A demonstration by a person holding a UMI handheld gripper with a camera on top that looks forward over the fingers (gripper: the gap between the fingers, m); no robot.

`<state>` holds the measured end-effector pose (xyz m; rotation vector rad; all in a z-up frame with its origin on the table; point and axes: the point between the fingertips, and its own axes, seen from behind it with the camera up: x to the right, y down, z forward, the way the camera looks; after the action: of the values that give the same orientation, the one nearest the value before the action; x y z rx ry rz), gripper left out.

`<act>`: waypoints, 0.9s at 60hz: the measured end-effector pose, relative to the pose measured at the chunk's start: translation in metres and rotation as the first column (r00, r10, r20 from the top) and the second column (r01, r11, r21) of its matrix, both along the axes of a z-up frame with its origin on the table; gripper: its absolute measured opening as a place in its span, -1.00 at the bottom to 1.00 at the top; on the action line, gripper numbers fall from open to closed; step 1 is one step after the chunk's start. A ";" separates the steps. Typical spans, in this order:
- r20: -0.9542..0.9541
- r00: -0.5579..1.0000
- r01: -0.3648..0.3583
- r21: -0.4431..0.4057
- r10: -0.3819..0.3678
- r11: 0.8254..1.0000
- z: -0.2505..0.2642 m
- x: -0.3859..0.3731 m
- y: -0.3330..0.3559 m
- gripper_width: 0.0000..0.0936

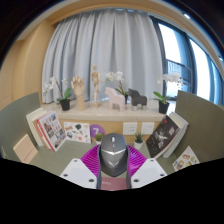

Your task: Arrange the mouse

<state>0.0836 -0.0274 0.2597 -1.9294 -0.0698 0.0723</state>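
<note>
A grey and black computer mouse (pixel 113 152) sits between my two fingers, its nose pointing away from me. The magenta pads (pixel 95 158) press against both its sides. My gripper (pixel 113 160) is shut on the mouse and holds it up above a green-grey desk (pixel 80 146). The mouse's rear end is hidden low between the fingers.
Books and cards (pixel 48 130) lean at the desk's left, a dark framed picture (pixel 165 135) at its right. A windowsill at the back holds potted orchids (pixel 66 95), a wooden figure (pixel 95 78) and more plants (pixel 163 99) before grey curtains.
</note>
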 end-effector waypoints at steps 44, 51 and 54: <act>0.045 0.996 0.092 -0.411 -0.081 0.907 -0.271 0.062 -0.049 -0.06; 0.025 0.995 0.102 -0.412 -0.101 0.905 -0.272 0.062 -0.047 0.07; 0.020 0.996 0.086 -0.421 -0.086 0.903 -0.273 0.060 -0.048 0.19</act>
<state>0.1434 -0.0752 -0.0130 -2.3642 0.0351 0.0283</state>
